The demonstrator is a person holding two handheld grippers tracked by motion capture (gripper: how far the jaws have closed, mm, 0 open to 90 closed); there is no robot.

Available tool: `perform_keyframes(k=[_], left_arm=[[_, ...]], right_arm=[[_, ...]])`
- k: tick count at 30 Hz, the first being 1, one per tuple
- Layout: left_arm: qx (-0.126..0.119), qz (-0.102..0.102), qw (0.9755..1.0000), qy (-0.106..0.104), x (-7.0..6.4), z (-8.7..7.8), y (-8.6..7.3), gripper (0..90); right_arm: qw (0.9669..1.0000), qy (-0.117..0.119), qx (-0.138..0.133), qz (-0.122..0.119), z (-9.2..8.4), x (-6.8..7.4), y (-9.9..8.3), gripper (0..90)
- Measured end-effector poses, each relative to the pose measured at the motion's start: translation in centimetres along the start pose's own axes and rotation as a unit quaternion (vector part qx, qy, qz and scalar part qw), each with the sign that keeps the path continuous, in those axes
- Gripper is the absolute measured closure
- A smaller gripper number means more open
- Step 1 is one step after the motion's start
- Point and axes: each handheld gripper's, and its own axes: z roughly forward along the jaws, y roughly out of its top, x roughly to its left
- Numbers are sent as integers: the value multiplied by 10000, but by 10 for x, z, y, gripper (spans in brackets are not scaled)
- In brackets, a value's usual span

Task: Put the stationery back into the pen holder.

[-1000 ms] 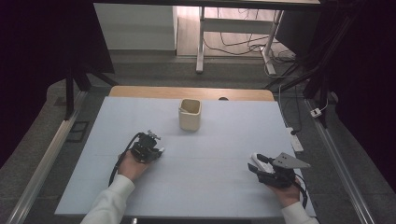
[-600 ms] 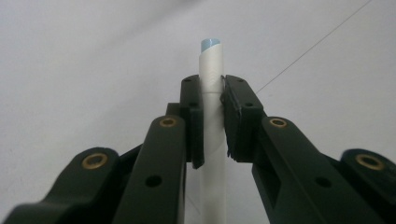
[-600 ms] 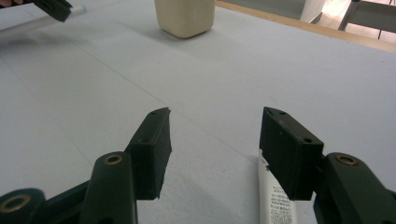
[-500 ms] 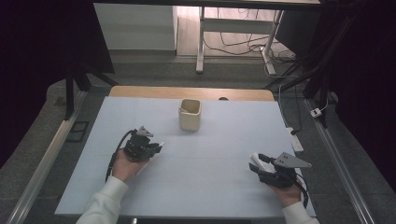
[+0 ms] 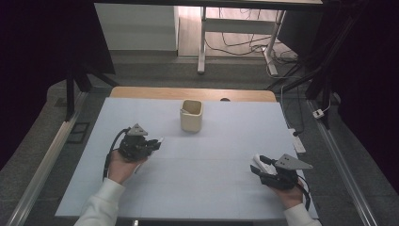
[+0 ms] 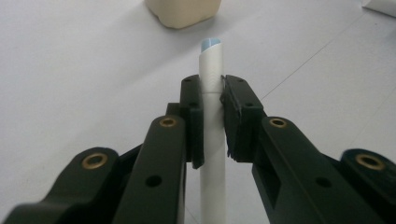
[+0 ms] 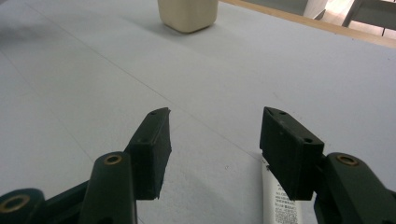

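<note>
while a pale table [image 5: 216, 188] is seen from above, two handheld grippers are held over it, well apart. the left gripper [image 6: 213, 98] is held in the person's left hand [image 5: 120, 165] at the table's left side, and its black jaws are clamped on a thin white tube [image 6: 211, 70] with a pale blue tip, which sticks out past the jaw tips toward a cream cup [image 5: 191, 116]. the cup is stood upright near the far middle of the table. the right gripper [image 7: 212, 140] is held near the table's front right corner with its jaws spread apart and nothing between them. a white printed tube [image 7: 280, 205] is seen lying on the table just under the right jaw.
</note>
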Motion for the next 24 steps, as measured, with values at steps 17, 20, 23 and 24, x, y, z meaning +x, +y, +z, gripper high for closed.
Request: perform_keyframes(k=[17, 20, 23, 24], left_arm=[[-527, -125, 9983, -214, 4, -13, 1, 780], [-697, -137, 9971, -266, 5, -18, 2, 780], [-839, -142, 9960, -289, 7, -22, 2, 780], [-898, -142, 9954, -292, 7, -24, 2, 780]], right_arm=[[10000, -31, 39, -28, 1, 0, -2, 429], [10000, -36, 31, -21, 1, 0, -2, 429], [10000, -43, 34, -31, 1, 0, -2, 429], [10000, -41, 34, -31, 1, 0, -2, 429]])
